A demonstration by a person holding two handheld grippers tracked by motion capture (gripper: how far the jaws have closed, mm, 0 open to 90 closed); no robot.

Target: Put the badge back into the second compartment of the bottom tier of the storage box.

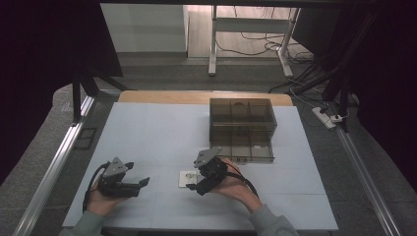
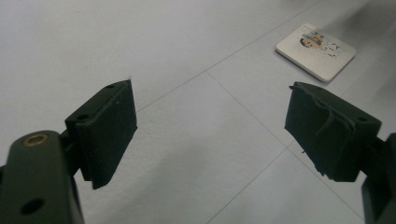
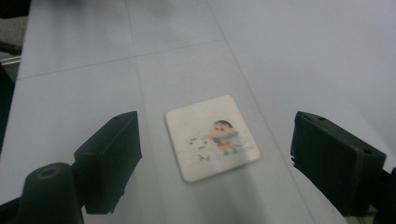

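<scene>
From above, I see my right gripper [image 1: 194,186] hovering just over a small white square card [image 1: 187,178] that lies flat on the pale blue-grey table [image 1: 147,128], at about the 6 o'clock part of the surface, a little toward the near edge. Looking along the right gripper [image 3: 215,154], its two black jaws stand wide apart with the card [image 3: 211,136] on the table in the gap between them; neither pad touches it, and nothing is held. The card shows a small cartoon figure in red and yellow, printed toward its 4 o'clock corner in that view.

My left gripper [image 1: 142,183] rests low at about 8 o'clock on the table, held in the left hand [image 1: 101,199], well apart from the card and pointing toward it. Along the left gripper [image 2: 212,135] the jaws are also spread wide and empty, with bare table between them; the card [image 2: 316,51] lies farther off at 1 o'clock in that view, clear of both pads.

A smoky transparent organiser box [image 1: 242,129] with several compartments sits at about 1 o'clock from the card, its lower tray drawn out toward me; the right hand [image 1: 236,184] is just in front of it. What the compartments hold I cannot tell.
</scene>
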